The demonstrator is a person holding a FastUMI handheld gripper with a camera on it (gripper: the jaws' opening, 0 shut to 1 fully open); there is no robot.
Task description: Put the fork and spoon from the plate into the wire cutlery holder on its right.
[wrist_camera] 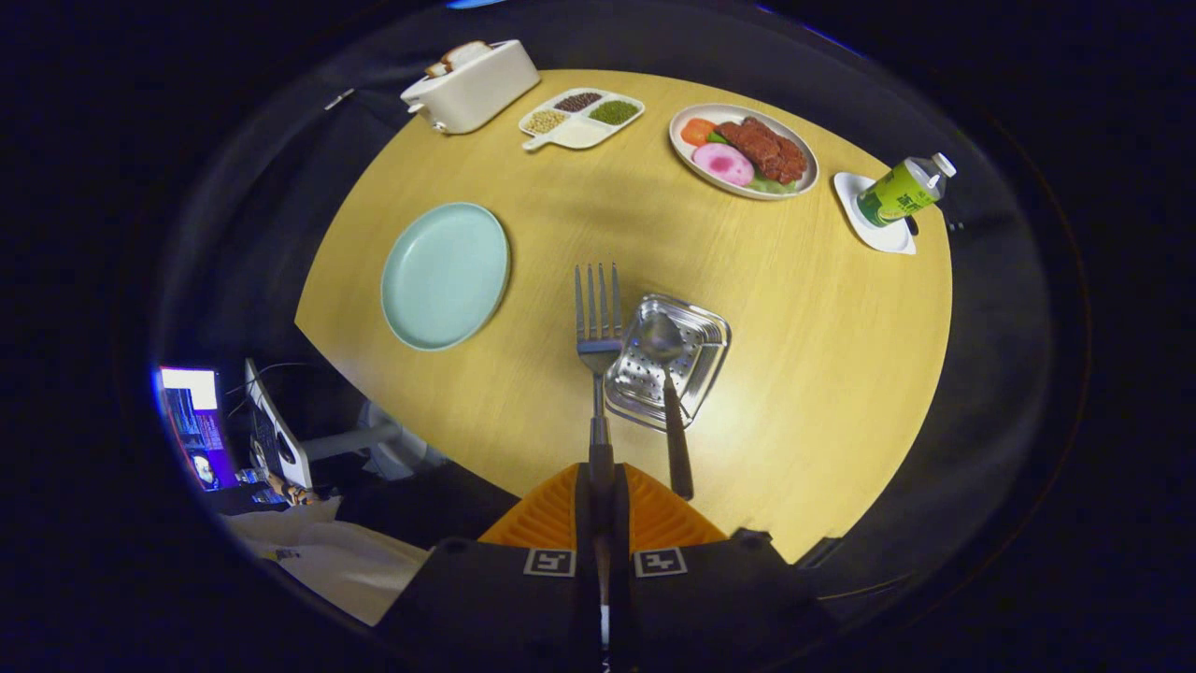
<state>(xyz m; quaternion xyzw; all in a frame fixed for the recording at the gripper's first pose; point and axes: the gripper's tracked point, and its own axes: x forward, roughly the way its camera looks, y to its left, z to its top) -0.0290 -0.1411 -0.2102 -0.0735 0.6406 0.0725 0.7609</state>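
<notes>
From the gripper view, looking down from well above the worktop: my jaws are closed on the handle of the fork, both orange fingers pressing it from either side. The fork's long axis runs straight ahead along my fingers, tines pointing away from me and downward toward the worktop. The wire cutlery holder lies just right of the fork's head, seen from above through its open mouth. The spoon already stands in it, bowl down, its dark handle leaning out toward me. The pale green plate sits well to the left of the holder and carries no cutlery. Judgement: the task is half done, with the fork lifted and in transit. The tines hang slightly left of the holder's mouth, so the coming move calls for a small shift to the right, then a descent tines first. Risk noted: the tines may strike the holder's near rim or the spoon handle. Beyond the holder stand a toaster, a divided tray, a food plate and a bottle, well apart from the work.
</notes>
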